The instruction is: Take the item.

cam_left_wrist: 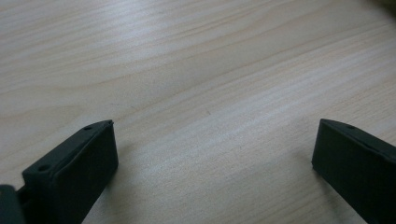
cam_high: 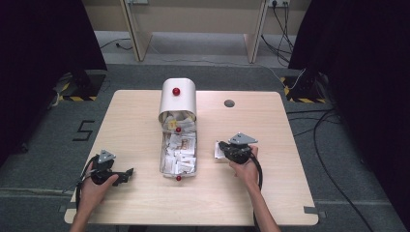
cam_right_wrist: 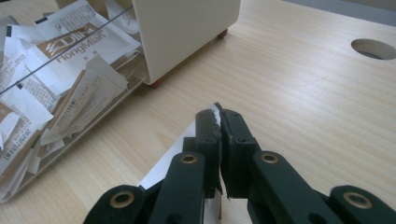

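Matt wood table (cam_high: 270, 145) (paper packet (cam_right_wrist: 187, 154))

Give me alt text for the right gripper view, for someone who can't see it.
The right gripper has its two black jaws shut on a thin white packet, low over a light wooden table. To the upper left, a clear bin full of white and brown sachets lies beside its white cover; a round hole sits at far right.

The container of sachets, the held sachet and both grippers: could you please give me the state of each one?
Container: lying on its side, clear drawer slid out toward the person, full of sachets.
White sachet: pinched by one edge between closed jaws, just beside the drawer.
Right gripper: shut on the white sachet.
Left gripper: open, jaws wide apart over bare table, holding nothing.
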Available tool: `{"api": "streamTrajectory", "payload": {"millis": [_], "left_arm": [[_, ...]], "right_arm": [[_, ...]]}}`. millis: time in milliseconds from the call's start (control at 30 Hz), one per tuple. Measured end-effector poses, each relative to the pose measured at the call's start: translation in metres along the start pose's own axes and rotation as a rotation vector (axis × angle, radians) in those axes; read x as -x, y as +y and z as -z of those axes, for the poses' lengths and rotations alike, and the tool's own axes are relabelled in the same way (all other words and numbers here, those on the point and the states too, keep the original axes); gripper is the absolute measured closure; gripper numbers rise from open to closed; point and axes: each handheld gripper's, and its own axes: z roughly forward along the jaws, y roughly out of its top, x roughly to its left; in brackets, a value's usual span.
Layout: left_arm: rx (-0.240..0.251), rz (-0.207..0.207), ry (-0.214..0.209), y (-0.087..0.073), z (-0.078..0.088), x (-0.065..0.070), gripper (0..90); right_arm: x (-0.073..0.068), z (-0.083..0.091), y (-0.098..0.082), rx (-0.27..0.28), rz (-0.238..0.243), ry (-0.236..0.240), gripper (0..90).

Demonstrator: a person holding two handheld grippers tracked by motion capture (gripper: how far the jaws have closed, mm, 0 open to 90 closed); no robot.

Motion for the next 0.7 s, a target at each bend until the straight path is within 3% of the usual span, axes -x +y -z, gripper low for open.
{"api": "streamTrajectory", "payload": {"millis": [700], "left_arm": [[0.000, 0.000, 0.000, 0.000, 0.000, 0.000, 0.0]], "right_arm": [[0.006, -0.011, -0.011, -0.055, -0.014, -0.011, 82.6]]}}
